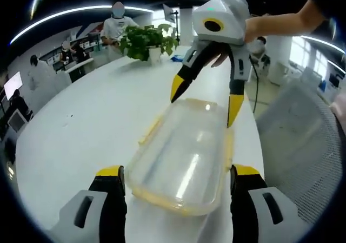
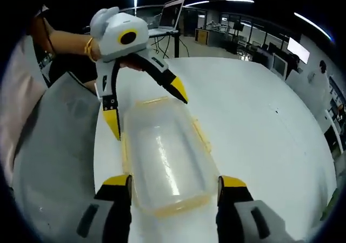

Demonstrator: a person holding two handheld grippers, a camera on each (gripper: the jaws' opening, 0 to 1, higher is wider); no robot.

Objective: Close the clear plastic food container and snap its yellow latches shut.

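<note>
The left gripper [image 1: 178, 175] stands with jaws spread wide, straddling the near end of the clear food container [image 1: 181, 156] on the white table [image 1: 97, 118]. The right gripper [image 2: 174, 181] is likewise wide apart, flanking the container's opposite end. Whether any jaw touches the plastic cannot be judged. The yellow latches [image 1: 151, 130] are pale and indistinct. A potted plant [image 1: 147, 40] stands beyond.

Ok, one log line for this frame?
container: lid on, on white table | left gripper: open, straddling one end | right gripper: open, straddling other end
</note>
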